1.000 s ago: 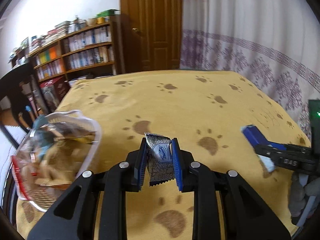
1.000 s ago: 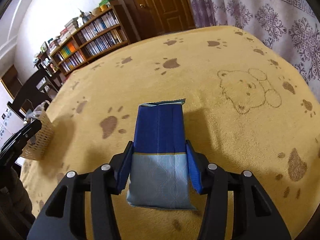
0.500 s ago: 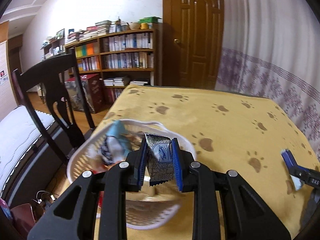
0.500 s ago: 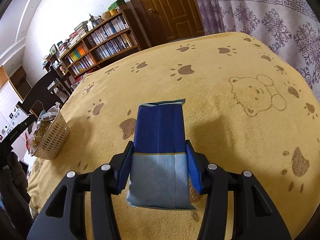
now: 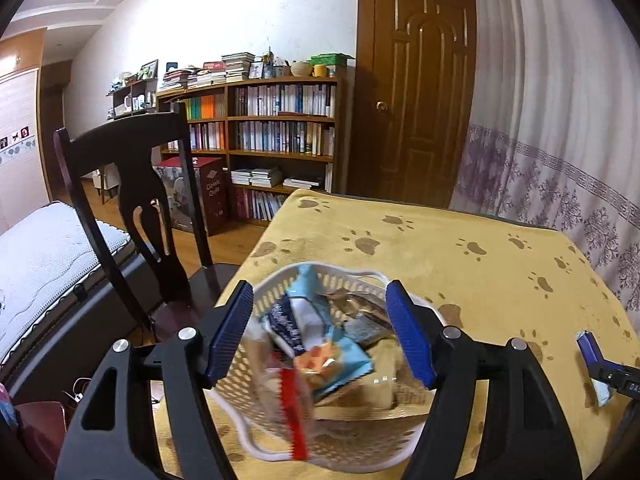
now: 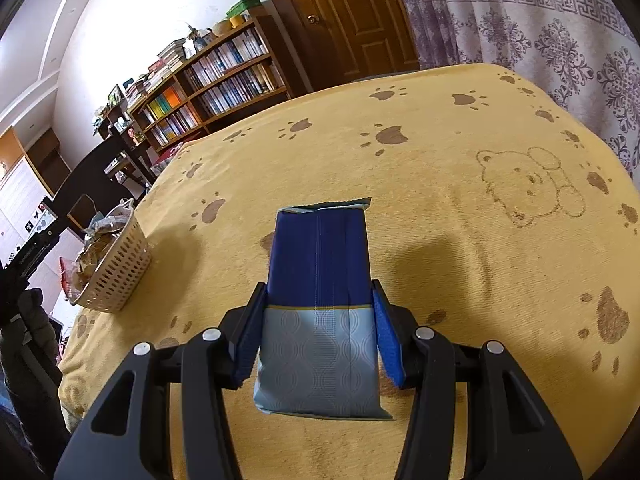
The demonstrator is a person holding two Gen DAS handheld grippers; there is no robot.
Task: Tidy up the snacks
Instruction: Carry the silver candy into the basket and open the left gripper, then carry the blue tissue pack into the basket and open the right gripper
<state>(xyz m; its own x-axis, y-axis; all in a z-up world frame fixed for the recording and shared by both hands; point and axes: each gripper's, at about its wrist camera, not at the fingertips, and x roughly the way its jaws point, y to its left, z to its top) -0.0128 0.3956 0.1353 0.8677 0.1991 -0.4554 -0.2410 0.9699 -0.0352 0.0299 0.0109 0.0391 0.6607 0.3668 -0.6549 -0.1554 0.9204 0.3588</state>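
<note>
Left wrist view: my left gripper [image 5: 320, 336] hangs spread wide and empty over the white basket [image 5: 352, 446], which sits at the near left corner of the yellow paw-print cloth [image 5: 460, 264] and is piled with snack packets [image 5: 320, 344]. On the right wrist view, my right gripper [image 6: 316, 332] is clamped on a blue and grey snack bag [image 6: 320, 300] above the cloth's middle, well apart from the basket.

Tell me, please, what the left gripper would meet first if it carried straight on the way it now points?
Most likely the snack packets heaped in the white basket: the open left gripper frames them, though depth is hard to judge.
</note>
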